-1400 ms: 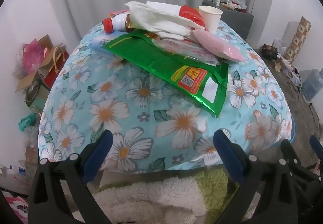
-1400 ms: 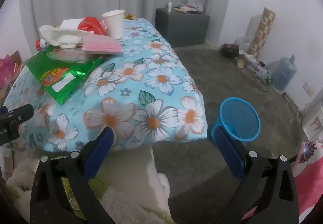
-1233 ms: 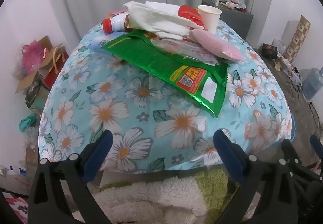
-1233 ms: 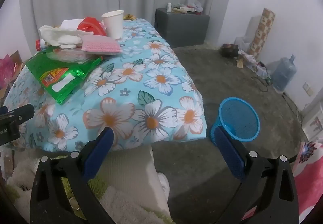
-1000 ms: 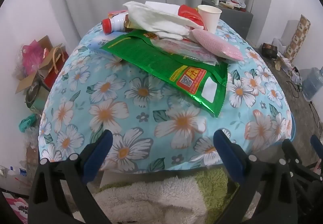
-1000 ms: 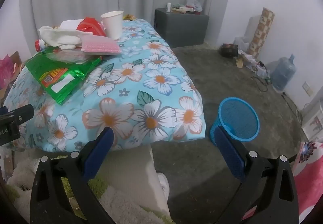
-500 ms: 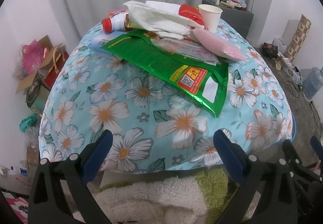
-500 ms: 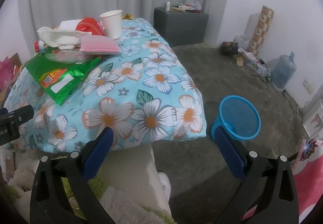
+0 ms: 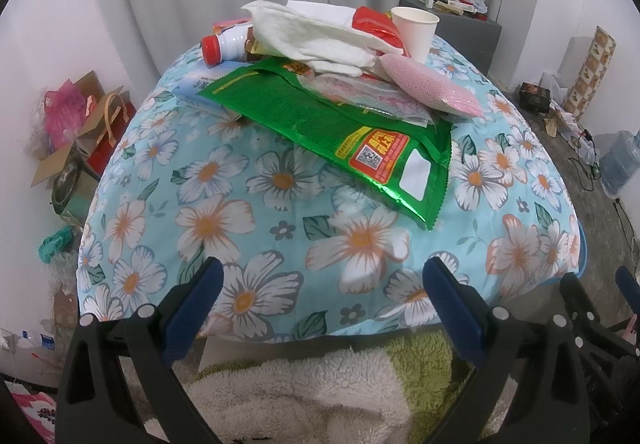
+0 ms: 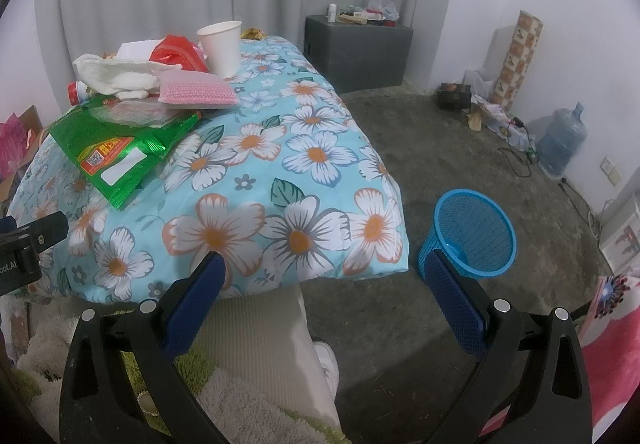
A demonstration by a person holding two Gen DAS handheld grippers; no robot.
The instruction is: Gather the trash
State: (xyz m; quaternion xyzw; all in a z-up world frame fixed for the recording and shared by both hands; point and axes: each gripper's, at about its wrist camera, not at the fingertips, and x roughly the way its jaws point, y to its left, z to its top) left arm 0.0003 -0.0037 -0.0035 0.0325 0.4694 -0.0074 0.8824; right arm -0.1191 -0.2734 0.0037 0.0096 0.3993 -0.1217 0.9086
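Observation:
A pile of trash lies on the far half of the floral table [image 9: 280, 204]: a green foil bag [image 9: 344, 136], a pink sponge [image 9: 428, 84], a white cloth [image 9: 320, 40], a red-capped bottle [image 9: 224, 46], a red wrapper [image 9: 372, 20] and a paper cup [image 9: 414, 30]. My left gripper [image 9: 320, 284] is open and empty at the table's near edge. My right gripper [image 10: 320, 276] is open and empty at the near right corner. A blue mesh bin [image 10: 472, 236] stands on the floor to the right of the table. The pile also shows in the right wrist view [image 10: 120, 148].
A grey cabinet [image 10: 356, 52] stands behind the table. A water jug [image 10: 560, 144], cables and boxes lie along the right wall. Bags and cardboard [image 9: 76, 136] crowd the floor to the left. A fluffy rug [image 9: 304, 392] lies below the near edge.
Both views have shifted only slightly. Nothing was taken hold of or moved on the table.

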